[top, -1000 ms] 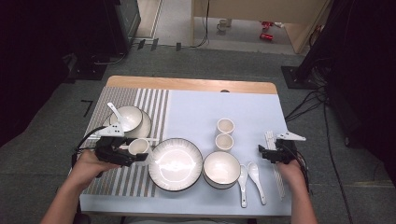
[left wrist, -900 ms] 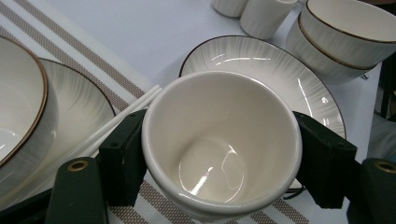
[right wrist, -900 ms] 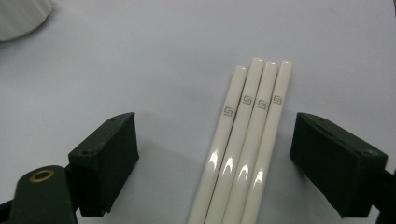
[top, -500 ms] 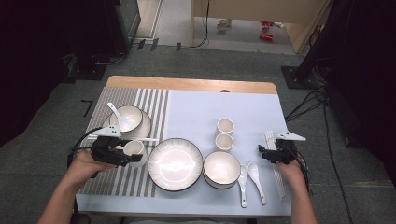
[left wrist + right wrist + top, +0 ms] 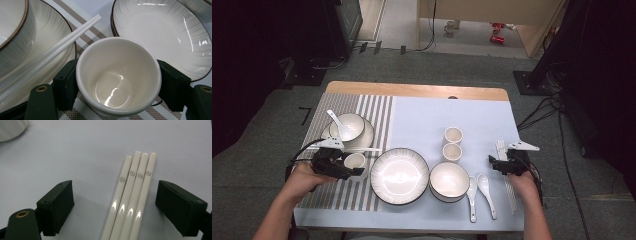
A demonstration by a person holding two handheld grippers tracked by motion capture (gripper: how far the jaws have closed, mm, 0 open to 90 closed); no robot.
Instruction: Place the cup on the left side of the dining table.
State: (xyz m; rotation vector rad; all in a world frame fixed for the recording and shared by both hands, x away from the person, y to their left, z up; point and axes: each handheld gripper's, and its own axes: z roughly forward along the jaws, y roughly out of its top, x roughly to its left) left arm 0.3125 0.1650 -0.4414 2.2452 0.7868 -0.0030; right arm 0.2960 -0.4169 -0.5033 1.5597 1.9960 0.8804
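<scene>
The left gripper [image 5: 117, 82] clamps the small cup [image 5: 118, 75] between both pads, upright, just left of the large plate [image 5: 175, 32]; the right gripper [image 5: 122, 207] is released.

I see the cup [image 5: 355, 160] between my left gripper's [image 5: 343, 167] jaws, left of the plate [image 5: 399, 176], chopsticks [image 5: 507, 170] far right.

Cup [image 5: 118, 77]: cream white, glossy. Plate [image 5: 400, 175]: white, ribbed, dark rim. Bowl [image 5: 449, 180]: white, dark rim. Placemat [image 5: 337, 150]: brown and white stripes, left. Mat [image 5: 472, 117]: pale blue, right. Chopsticks [image 5: 131, 202]: ivory, small grey square marks. Jaws: black.
</scene>
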